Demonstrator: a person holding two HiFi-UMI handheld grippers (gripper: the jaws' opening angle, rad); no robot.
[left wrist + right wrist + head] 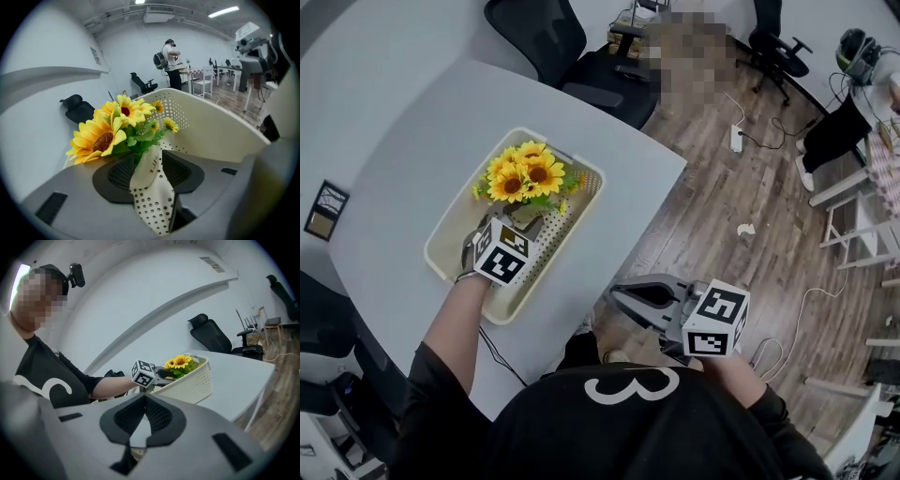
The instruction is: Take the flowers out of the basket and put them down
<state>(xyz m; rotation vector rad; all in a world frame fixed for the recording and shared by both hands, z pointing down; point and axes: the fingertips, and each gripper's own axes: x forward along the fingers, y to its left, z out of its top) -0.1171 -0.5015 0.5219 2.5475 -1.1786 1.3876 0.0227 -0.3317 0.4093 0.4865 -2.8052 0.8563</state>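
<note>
1. I hold the left gripper (522, 221) down inside the cream perforated basket (442, 240), which stands on the white table (408, 141) close to the edge that faces the wooden floor (722, 220).
2. The flowers (525, 174), a small bunch of yellow sunflowers with green leaves, lie in the far end of the basket, their heads toward its far wall.
3. In the left gripper view, the 2 jaws stand apart, one on each side of the bunch's cream dotted wrapper (152, 199). The wrapper runs between the pads, and I see no squeeze on it.
4. That gripper's marker cube (502, 253) sits above the basket's near half, and my sleeve reaches in from the table's near edge.
5. The right gripper (615, 296) hangs off the table, over the floor, well apart from the basket. Its jaws are together at the tips with nothing between them.
6. The right gripper view looks across at the basket from the side, where the sunflower heads stand above the rim.
7. A black office chair (539, 37) stands beyond the table's far corner.
</note>
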